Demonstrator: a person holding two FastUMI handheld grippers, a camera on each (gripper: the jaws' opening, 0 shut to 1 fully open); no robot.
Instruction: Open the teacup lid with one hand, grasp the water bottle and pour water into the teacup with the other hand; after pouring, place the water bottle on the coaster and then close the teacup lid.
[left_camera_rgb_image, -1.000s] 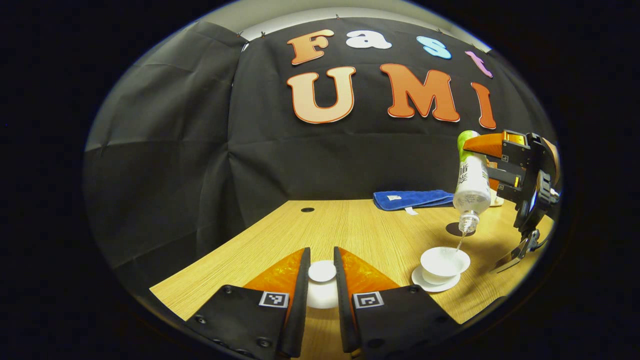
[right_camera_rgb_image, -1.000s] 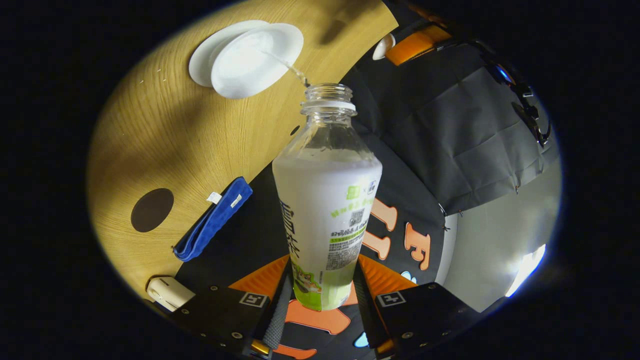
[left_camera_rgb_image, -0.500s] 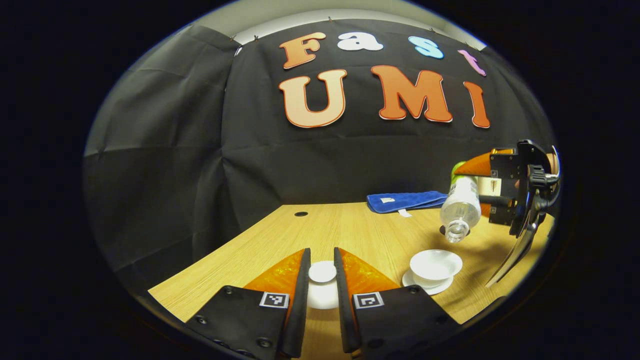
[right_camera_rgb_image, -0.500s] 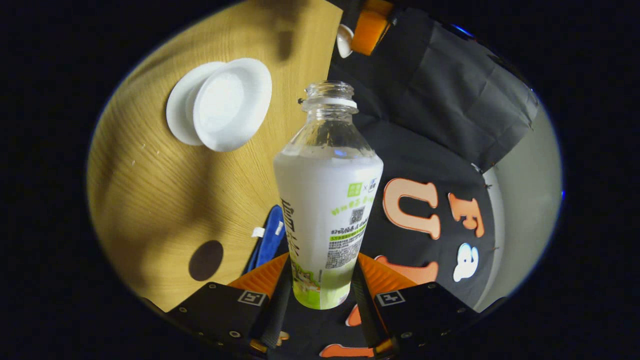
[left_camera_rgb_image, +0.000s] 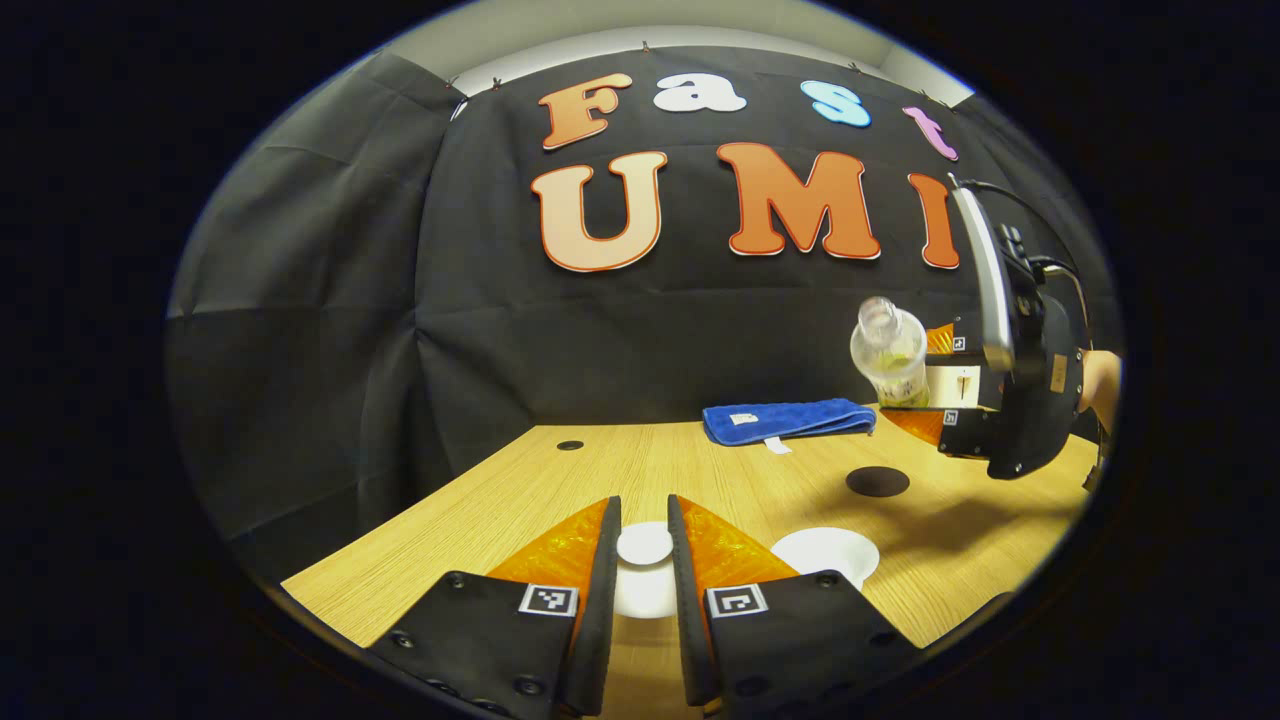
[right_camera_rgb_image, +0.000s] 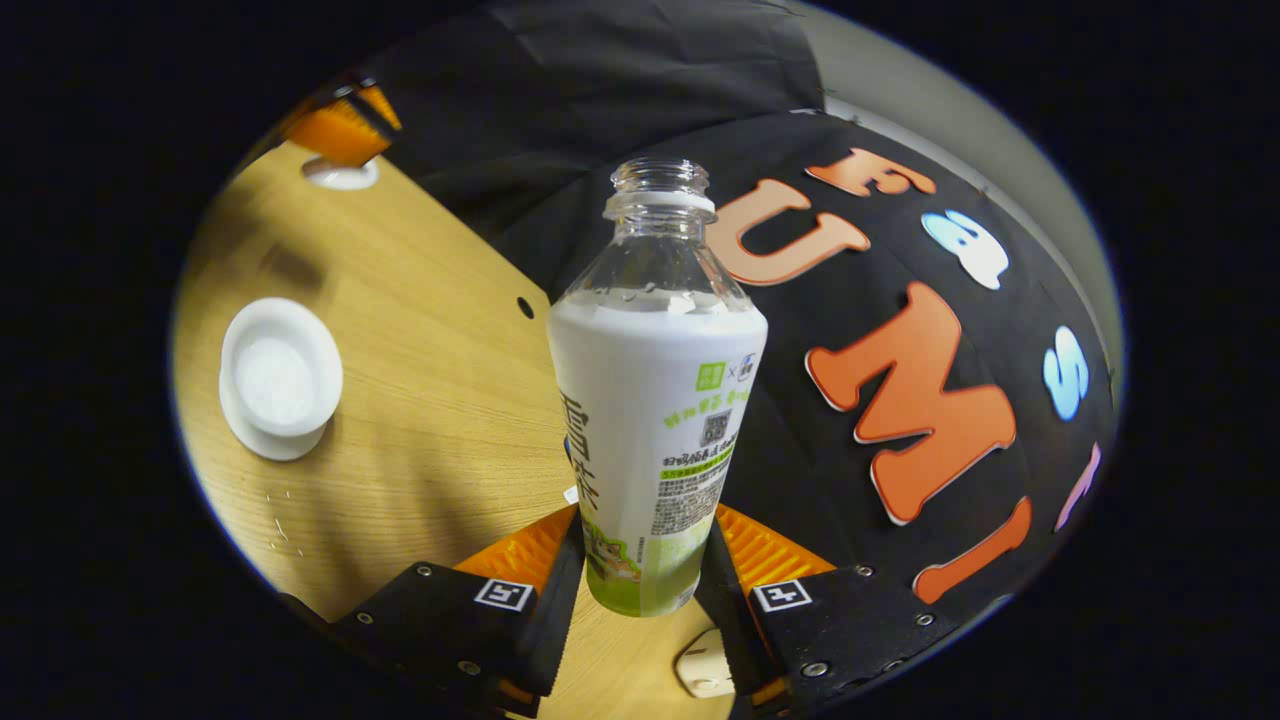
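Two claws were at work over one wooden desk (left_camera_rgb_image: 700, 460). The left claw (left_camera_rgb_image: 644, 560) was clenched on the single white teacup lid (left_camera_rgb_image: 644, 545), both fingers pressing its knob, holding it low over the near part of the desk. In the right gripper view this claw (right_camera_rgb_image: 340, 135) appeared far off with the lid (right_camera_rgb_image: 340, 176) under it.

The right claw (right_camera_rgb_image: 645, 560) gripped the one water bottle (right_camera_rgb_image: 655, 400) near its base, both fingers on the label. The bottle had no cap on its clear neck, and its white wrap carried green patches, a small square code and lines of print too small to read. In the left gripper view the bottle (left_camera_rgb_image: 888, 352) hung in the air at the right, mouth tilted up and toward the camera, held by the right claw (left_camera_rgb_image: 925, 385), with part of a hand (left_camera_rgb_image: 1100, 385) behind it.

One open white teacup (right_camera_rgb_image: 280, 372) sat on one white saucer (right_camera_rgb_image: 262, 443), on the desk well apart from the bottle; in the left gripper view the cup (left_camera_rgb_image: 826, 553) stood just right of the left claw. One dark round coaster (left_camera_rgb_image: 877, 481) lay bare farther back, and one folded blue cloth (left_camera_rgb_image: 788, 420) with a white tag lay against the wall. A small cream object (right_camera_rgb_image: 706, 665) showed beneath the right claw.
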